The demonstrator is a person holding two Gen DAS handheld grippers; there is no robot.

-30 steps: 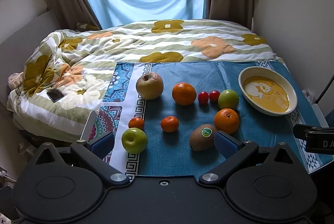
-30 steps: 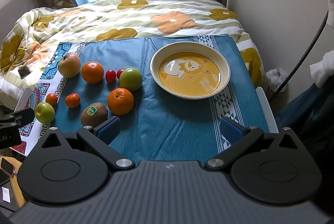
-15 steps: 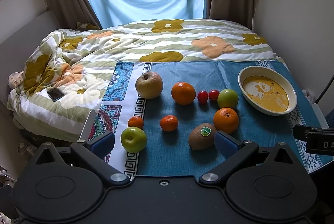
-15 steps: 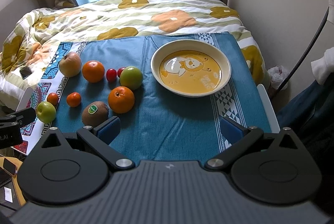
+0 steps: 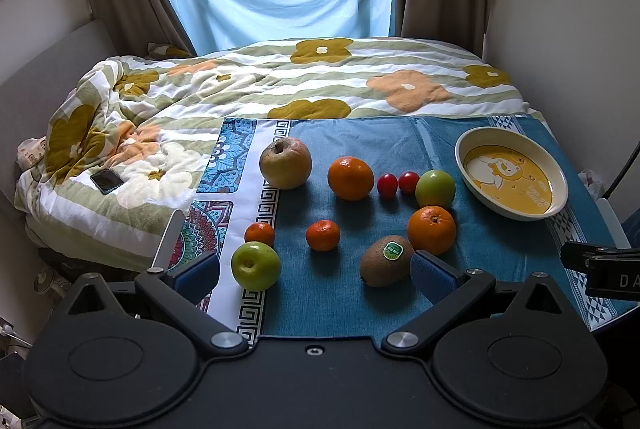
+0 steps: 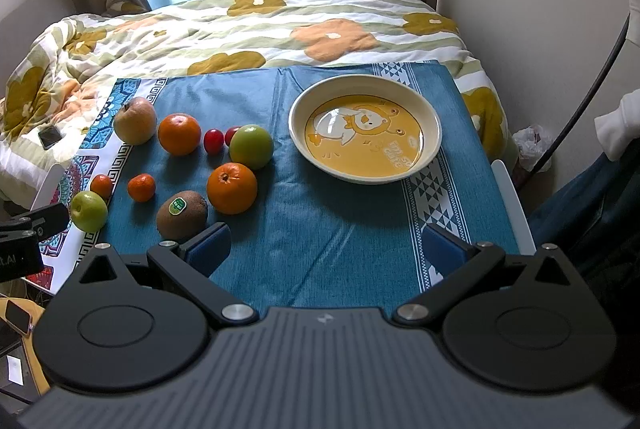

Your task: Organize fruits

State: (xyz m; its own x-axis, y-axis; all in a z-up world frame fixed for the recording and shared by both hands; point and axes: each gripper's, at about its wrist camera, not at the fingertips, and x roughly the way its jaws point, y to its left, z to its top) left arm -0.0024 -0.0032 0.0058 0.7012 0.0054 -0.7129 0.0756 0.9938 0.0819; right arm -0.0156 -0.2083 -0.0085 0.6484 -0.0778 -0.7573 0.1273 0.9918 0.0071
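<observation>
So we hold both tools back at the near edge of the blue cloth (image 6: 328,229), nothing grabbed yet. Our left gripper (image 5: 314,275) has its jaws wide apart and empty, lined up on the near fruits: the green apple (image 5: 256,266) sits just inside its left finger, the kiwi (image 5: 385,261) just beside its right finger, probably so either is a short reach. Our right gripper (image 6: 326,249) is also spread wide and empty, aimed over bare cloth toward the bowl (image 6: 298,125), which looks like the drop spot and holds no fruit. Relative to the bowl, all fruit lies to its left: unripe green fruit (image 6: 251,146) nearest, near orange (image 6: 232,188) in front of that, two cherry tomatoes (image 6: 213,140), far orange (image 6: 179,134), pear-like fruit (image 6: 135,126) farthest. Two small mandarins (image 6: 141,187) sit near the green apple. We judge sorting not started; all fruits loose, well apart from the bowl.
</observation>
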